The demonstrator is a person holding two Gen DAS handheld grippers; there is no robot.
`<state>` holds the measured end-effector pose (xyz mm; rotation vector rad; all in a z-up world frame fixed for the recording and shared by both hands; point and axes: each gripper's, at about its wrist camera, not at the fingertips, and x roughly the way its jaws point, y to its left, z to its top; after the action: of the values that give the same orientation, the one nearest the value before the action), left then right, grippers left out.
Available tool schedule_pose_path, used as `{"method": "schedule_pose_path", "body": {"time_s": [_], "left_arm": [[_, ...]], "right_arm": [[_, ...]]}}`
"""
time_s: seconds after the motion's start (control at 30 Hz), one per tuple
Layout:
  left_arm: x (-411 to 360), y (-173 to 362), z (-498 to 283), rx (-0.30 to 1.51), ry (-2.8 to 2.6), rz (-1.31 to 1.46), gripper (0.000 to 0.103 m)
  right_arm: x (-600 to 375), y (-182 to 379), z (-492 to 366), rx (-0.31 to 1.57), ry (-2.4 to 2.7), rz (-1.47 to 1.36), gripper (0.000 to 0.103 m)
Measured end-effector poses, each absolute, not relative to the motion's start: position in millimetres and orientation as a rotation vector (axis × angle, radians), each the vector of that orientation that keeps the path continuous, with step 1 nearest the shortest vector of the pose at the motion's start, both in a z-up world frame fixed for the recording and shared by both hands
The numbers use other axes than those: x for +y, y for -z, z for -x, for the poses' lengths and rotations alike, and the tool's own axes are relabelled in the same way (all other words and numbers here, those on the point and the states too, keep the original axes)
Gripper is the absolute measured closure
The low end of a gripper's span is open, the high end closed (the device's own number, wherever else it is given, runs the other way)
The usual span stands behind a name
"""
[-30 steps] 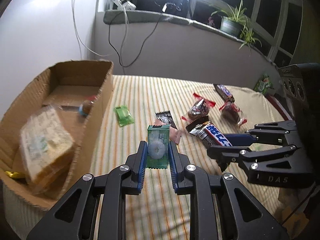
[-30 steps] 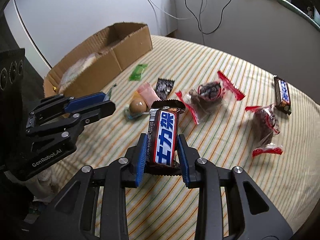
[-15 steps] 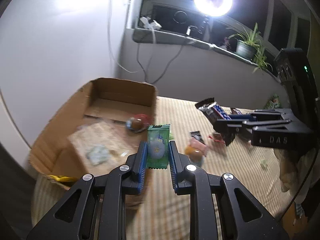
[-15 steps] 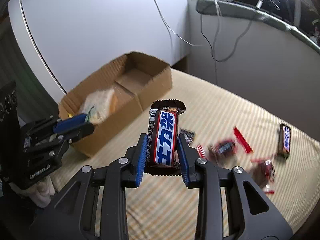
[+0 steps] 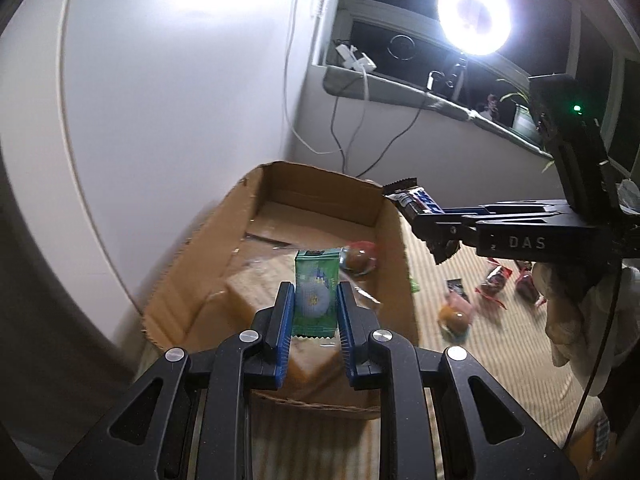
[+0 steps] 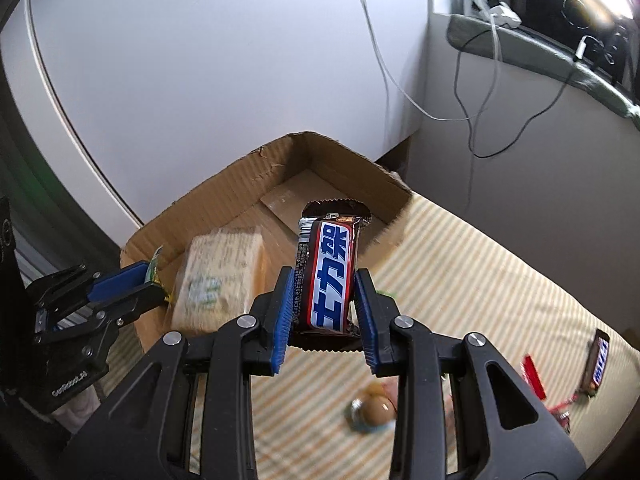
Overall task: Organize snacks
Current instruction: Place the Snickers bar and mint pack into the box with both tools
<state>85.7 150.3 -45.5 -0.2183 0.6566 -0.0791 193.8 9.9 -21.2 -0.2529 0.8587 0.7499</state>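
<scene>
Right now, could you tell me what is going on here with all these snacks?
A person holds two grippers above the open cardboard box. The left gripper is shut on a small green candy packet; the right gripper is shut on a brown, blue-lettered chocolate bar. More wrapped snacks lie on the striped cloth.

Box (image 6: 224,196): rough matt corrugated cardboard. Choc bar (image 6: 330,276) wrapper: glossy plastic foil. Green packet (image 5: 316,292): shiny plastic. Bench cloth (image 6: 480,280): matt, striped.
</scene>
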Motion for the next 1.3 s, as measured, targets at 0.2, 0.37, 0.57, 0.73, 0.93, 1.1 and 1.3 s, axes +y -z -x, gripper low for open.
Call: {"method": "schedule_pose_path", "body": {"time_s": [0.2,0.37,0.57,0.73,0.93,1.1,1.3], "left_arm": [[160,50,-91,0.663,0.059,0.229,0.083],[163,55,-93,0.678,0.051,0.234,0.083],[164,57,-97,0.682,0.048,0.237,0.083],[163,57,-97,0.683,0.041,0.235,0.083],[163,54,-95,0.674,0.022,0.239,0.06],[162,50,-92,0.667,0.024,0.238,0.06],[156,43,-84,0.651,0.03,0.238,0.06]], "right_arm": [[32,32,-204,0.879,-0.76,0.264,0.072],[45,43,-213,0.898,-0.766,0.27,0.072],[58,52,-216,0.919,-0.778,0.283,0.072],[62,54,-218,0.923,-0.786,0.295,0.072],[62,48,-213,0.897,-0.79,0.303,0.061],[55,37,-206,0.863,-0.789,0.298,0.046],[43,26,-198,0.836,-0.772,0.301,0.041]]}}
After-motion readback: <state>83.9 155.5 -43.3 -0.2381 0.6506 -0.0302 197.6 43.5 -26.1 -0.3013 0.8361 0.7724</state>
